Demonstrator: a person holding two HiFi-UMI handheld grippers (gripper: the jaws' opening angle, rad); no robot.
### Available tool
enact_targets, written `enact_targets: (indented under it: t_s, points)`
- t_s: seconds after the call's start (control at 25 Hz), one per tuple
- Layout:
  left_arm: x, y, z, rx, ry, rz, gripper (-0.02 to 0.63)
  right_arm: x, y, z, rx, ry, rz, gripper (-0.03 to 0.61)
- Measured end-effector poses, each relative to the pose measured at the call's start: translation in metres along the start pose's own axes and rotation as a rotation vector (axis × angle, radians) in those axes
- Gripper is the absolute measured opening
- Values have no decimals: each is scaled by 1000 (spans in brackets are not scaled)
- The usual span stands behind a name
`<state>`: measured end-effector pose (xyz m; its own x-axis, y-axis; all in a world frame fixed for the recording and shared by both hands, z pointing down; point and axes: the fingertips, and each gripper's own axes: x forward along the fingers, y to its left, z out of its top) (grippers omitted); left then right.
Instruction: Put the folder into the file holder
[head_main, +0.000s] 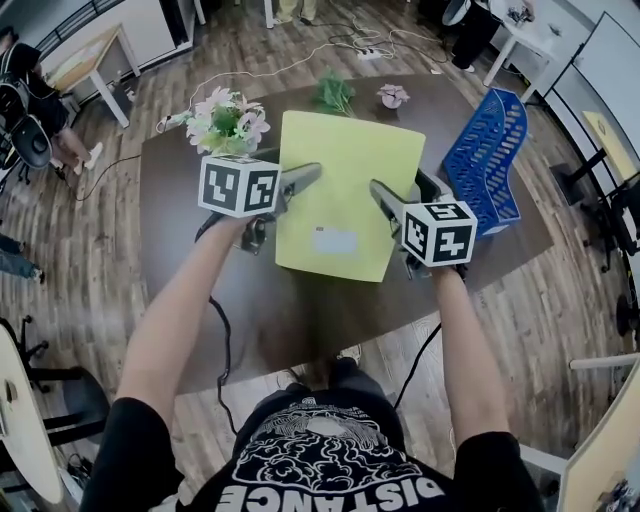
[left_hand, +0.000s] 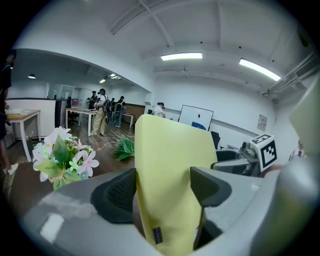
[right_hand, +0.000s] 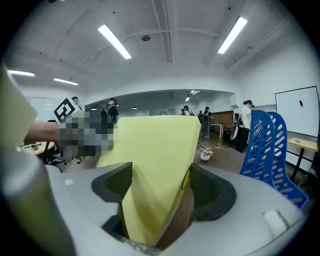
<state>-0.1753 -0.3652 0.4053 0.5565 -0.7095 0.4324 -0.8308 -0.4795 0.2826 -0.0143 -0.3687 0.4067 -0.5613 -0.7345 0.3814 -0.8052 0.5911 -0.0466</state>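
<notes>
1. Yellow marks the folder (head_main: 345, 190). You hold it up over the dark wooden table (head_main: 180, 200) between your two tools, with a pale label (head_main: 335, 241) on its near part.
2. Your left gripper (left_hand: 165, 182) has the folder by its left edge. The jaws stand wide, the sheet runs slantwise between them, and the pads bear on it.
3. Your right gripper (right_hand: 160, 177) has the right edge in the same way. Its jaws are wide, the yellow sheet crosses the gap at a slant, and it is caught between the pads.
4. The blue file holder (head_main: 487, 160) stands upright on the right side of the table, towards the far edge. It is close beside the folder's far right corner, and a strip of table shows between the two.
5. The folder is outside the holder, to its left.
6. A bunch of pale flowers (head_main: 228, 122) sits on the far left of the table, just beyond your left gripper.
7. A green sprig (head_main: 335, 93) and a small pink flower pot (head_main: 392, 95) lie at the far edge, beyond the folder.
</notes>
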Motion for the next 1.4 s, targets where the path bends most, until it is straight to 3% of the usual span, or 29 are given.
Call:
enact_targets:
  t_s: [0.44,0.88,1.16,1.4]
  points:
    - [-20,-27,9,124,-42,-12,344,-40,10,11,-78,-50,-133,362]
    - [-42,-42,-1,190,-79,-24,344,-65,30,6,-118,-85,-224,359]
    - [-51,-47,-5,198,-89,-6,342,-73,37,4,-129,-81,-227,360]
    - [-62,-55,-10,201,-90,32,342,-84,43,5,-135,-105,-178,362]
